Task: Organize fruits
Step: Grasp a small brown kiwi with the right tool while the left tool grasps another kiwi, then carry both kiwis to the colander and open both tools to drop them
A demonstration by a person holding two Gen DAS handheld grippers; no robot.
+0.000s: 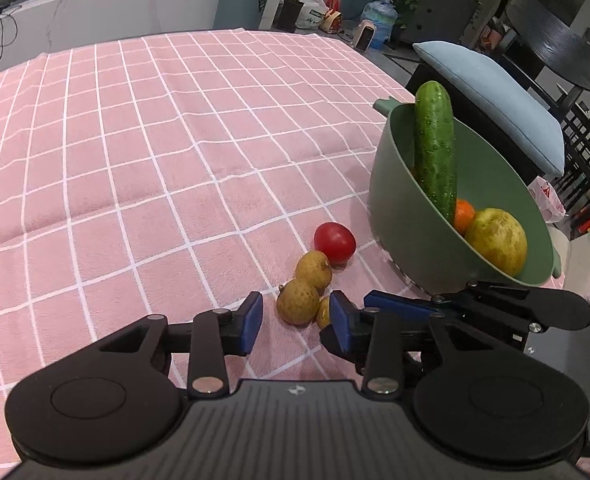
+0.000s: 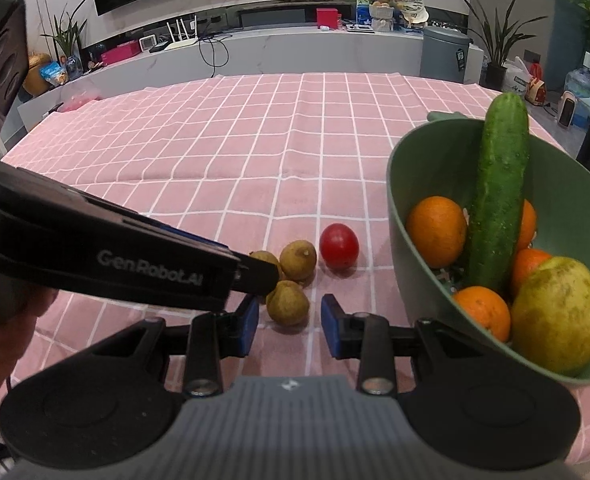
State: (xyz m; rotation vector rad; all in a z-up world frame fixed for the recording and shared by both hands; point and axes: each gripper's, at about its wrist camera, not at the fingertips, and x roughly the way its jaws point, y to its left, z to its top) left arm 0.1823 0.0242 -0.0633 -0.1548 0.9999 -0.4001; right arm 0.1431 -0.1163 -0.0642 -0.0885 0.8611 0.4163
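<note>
Three small yellow-brown fruits [image 1: 298, 302] [image 2: 288, 303] and a red tomato [image 1: 335, 242] [image 2: 339, 246] lie together on the pink checked cloth [image 1: 135, 160] [image 2: 255, 140]. A green bowl [image 1: 399, 176] [image 2: 399, 184] to their right holds a cucumber [image 1: 435, 148] [image 2: 499, 196], several oranges [image 2: 437, 230] and a yellow-green fruit [image 1: 497, 240] [image 2: 559, 316]. My left gripper [image 1: 295, 320] is open, just short of the nearest small fruit. My right gripper [image 2: 290, 322] is open, just short of the same cluster; it shows from the side in the left wrist view [image 1: 415, 304].
The left gripper's black body [image 2: 115, 256] crosses the left of the right wrist view, partly hiding one small fruit. A chair with a blue cushion [image 1: 495, 96] stands beyond the table's right edge. A grey bin [image 2: 443, 54] and plants stand behind the table.
</note>
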